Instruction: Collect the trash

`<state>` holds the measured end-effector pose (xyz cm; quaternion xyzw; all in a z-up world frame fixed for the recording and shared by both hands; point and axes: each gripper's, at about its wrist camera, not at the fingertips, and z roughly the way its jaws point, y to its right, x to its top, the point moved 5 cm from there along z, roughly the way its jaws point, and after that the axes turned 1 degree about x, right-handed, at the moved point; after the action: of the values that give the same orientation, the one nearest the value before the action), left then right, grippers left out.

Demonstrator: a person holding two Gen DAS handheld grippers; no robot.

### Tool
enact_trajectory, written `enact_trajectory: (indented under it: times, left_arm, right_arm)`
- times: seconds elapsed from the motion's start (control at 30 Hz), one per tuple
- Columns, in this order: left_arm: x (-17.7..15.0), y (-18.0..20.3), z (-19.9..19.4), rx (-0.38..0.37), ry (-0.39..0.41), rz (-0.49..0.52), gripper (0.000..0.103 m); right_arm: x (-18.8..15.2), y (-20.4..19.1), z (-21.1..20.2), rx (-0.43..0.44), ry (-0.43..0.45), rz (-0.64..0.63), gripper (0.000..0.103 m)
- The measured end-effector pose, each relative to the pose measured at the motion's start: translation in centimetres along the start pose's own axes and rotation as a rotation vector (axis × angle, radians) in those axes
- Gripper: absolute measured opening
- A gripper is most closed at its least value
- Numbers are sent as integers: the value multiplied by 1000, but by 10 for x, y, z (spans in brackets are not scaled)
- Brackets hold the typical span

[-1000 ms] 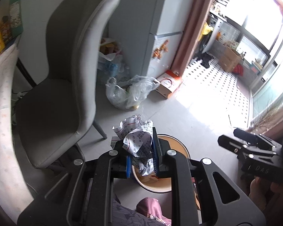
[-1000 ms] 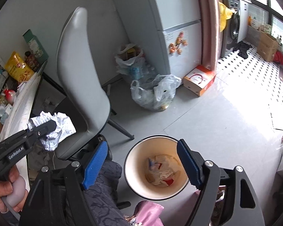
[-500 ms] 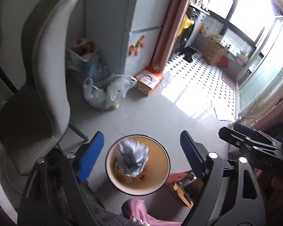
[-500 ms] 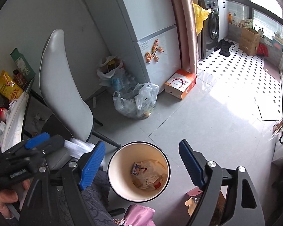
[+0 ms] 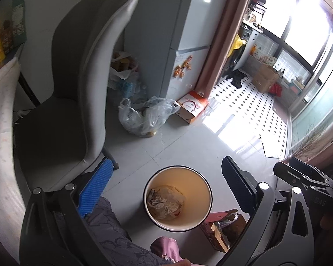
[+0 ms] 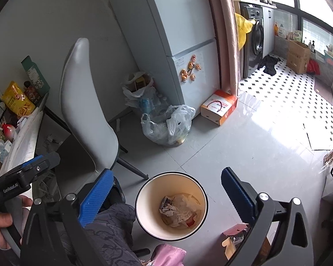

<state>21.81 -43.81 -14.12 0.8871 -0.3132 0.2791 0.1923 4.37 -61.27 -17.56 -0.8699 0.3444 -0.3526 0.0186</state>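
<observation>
The round bin (image 5: 207,191) stands on the grey floor (image 5: 188,146), cream inside with a dark rim, and holds the crumpled paper (image 5: 158,201) on top of a pale plastic wrapper, with a bit of red showing at the bottom in the right wrist view. A clear plastic bag (image 5: 144,117) stuffed with rubbish sits near the foot of the fridge (image 5: 177,33), and a second white bag (image 6: 137,88) with yellow items stands in the corner behind it. An orange and white carton (image 5: 192,108) lies just beside the fridge, and an opened brown box (image 5: 224,230) with a pink flap sits just beside the bin.

The left gripper (image 5: 166,184) hangs over the bin with its 2 jaws opening, wide apart, and nothing gripped between them; the right gripper (image 6: 166,188) is likewise opening, spread and empty above the bin.

Only the right wrist view shows the washing machine (image 6: 254,37), the yellow snack bag (image 6: 17,102) on the table (image 6: 22,141) and the person's hand (image 6: 0,223) on the left gripper's handle. Only the left wrist view shows the seat of the grey chair (image 5: 62,124) from the front
</observation>
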Motion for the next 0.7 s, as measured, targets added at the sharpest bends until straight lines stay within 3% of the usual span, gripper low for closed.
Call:
enact_trajectory:
  times: [0.7]
  left_arm:
    - [6,-57,-140,108,188,-88,98]
  right_arm:
    - [23,-95,-81,130,126,-138,96]
